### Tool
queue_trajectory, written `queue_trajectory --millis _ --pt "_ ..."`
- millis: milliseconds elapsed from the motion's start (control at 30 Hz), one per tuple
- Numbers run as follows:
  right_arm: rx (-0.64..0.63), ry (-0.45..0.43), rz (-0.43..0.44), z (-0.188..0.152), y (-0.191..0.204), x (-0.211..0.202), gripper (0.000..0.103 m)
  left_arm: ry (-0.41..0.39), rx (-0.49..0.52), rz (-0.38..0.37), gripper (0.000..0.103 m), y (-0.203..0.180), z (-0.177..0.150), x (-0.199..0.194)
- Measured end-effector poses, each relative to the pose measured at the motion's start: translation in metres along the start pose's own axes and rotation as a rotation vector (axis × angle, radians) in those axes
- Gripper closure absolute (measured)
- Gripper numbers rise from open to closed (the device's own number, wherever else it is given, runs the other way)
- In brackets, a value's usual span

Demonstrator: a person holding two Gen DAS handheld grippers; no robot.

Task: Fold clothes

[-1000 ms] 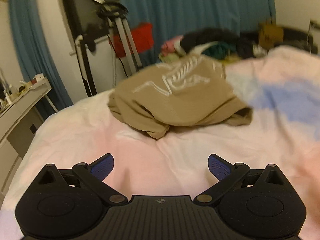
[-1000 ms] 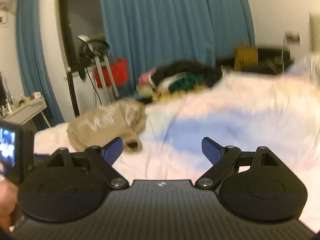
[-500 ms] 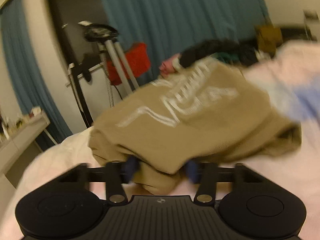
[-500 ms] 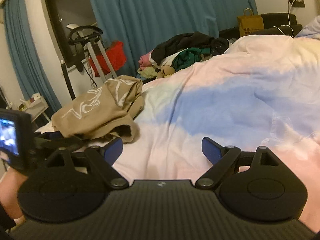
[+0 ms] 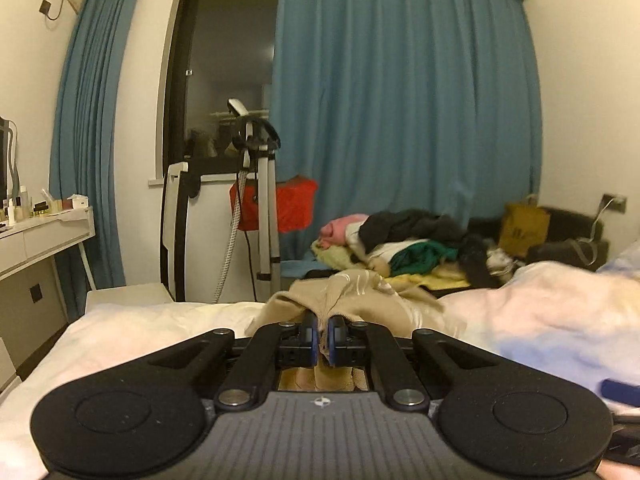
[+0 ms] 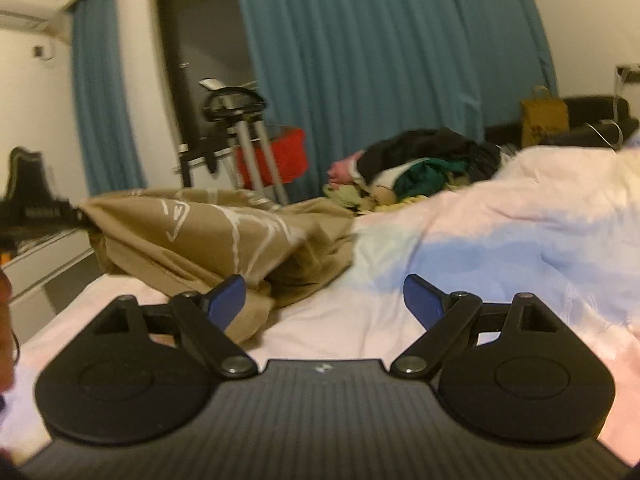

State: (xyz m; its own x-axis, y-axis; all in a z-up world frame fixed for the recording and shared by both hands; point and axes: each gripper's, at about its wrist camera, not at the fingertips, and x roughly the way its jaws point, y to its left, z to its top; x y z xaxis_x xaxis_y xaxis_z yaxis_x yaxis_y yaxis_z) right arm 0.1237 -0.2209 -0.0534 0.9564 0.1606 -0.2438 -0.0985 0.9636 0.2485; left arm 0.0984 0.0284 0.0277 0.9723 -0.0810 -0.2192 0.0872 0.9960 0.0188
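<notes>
A tan garment with white lettering (image 6: 224, 236) lies crumpled on the bed, its left end lifted. My left gripper (image 5: 323, 336) is shut on a fold of this tan garment (image 5: 360, 300), pinched between the blue pads. In the right wrist view the left gripper (image 6: 44, 210) shows at the far left, holding the garment's raised edge. My right gripper (image 6: 324, 300) is open and empty, low over the bed, its left fingertip (image 6: 228, 294) next to the garment's near hem.
The bed has a pink, white and blue cover (image 6: 500, 248). A pile of mixed clothes (image 5: 408, 248) lies at the far edge. A garment steamer stand (image 5: 256, 208), a red bag (image 5: 288, 208), a white desk (image 5: 44, 236) and blue curtains (image 5: 400, 120) stand behind.
My left gripper moved onto the tan garment, closed on a fold and lifted it. My right gripper stayed open and came closer to the garment's right side.
</notes>
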Motion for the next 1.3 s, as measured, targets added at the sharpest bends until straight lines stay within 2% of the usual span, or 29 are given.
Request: queue_trajectory --millis 200,300,467,600,733,867,967,1000,1033,1067,1100,1133,1167,1300 --pt "-0.103 0.044 0.105 -0.011 0.041 -0.035 0.015 -0.068 -0.013 -0.092 0.098 0.003 0.008 -0.094" --pt "-0.127 0.089 0.197 -0.014 0.057 -0.038 0.015 -0.077 -0.03 -0.131 0.098 0.007 0.006 -0.11" --pt "-0.157 0.208 0.284 -0.028 0.084 -0.008 0.016 -0.054 -0.104 -0.143 0.098 0.025 -0.001 -0.1" --pt "-0.106 0.264 0.23 -0.029 0.096 0.037 0.016 -0.042 -0.132 -0.144 0.097 0.042 -0.007 -0.083" --pt "0.104 0.278 0.115 -0.031 0.07 0.07 0.016 -0.021 -0.157 -0.116 0.097 0.057 -0.014 -0.058" --pt "0.107 0.262 -0.013 -0.029 0.048 0.072 0.014 -0.014 -0.221 -0.108 0.098 0.072 -0.016 -0.038" --pt "0.164 0.307 -0.001 -0.024 0.039 0.08 0.016 -0.015 -0.253 -0.138 0.098 0.078 -0.016 -0.027" --pt "0.155 0.321 0.0 -0.024 0.042 0.081 0.023 -0.012 -0.244 -0.134 0.098 0.077 -0.017 -0.026" --pt "0.129 0.324 0.0 -0.024 0.046 0.08 0.035 -0.01 -0.234 -0.129 0.098 0.076 -0.018 -0.025" --pt "0.105 0.322 -0.002 -0.024 0.051 0.078 0.042 -0.012 -0.24 -0.138 0.098 0.077 -0.018 -0.026" --pt "0.089 0.304 -0.01 -0.021 0.054 0.073 0.047 -0.016 -0.248 -0.15 0.098 0.077 -0.018 -0.028" --pt "0.085 0.277 -0.02 -0.016 0.054 0.066 0.057 -0.02 -0.257 -0.162 0.098 0.077 -0.018 -0.03" --pt "0.082 0.239 -0.036 -0.009 0.053 0.058 0.066 -0.024 -0.265 -0.174 0.098 0.078 -0.018 -0.032" --pt "0.031 0.023 -0.091 0.021 0.053 0.008 0.088 -0.066 -0.289 -0.238 0.098 0.07 -0.016 -0.05"
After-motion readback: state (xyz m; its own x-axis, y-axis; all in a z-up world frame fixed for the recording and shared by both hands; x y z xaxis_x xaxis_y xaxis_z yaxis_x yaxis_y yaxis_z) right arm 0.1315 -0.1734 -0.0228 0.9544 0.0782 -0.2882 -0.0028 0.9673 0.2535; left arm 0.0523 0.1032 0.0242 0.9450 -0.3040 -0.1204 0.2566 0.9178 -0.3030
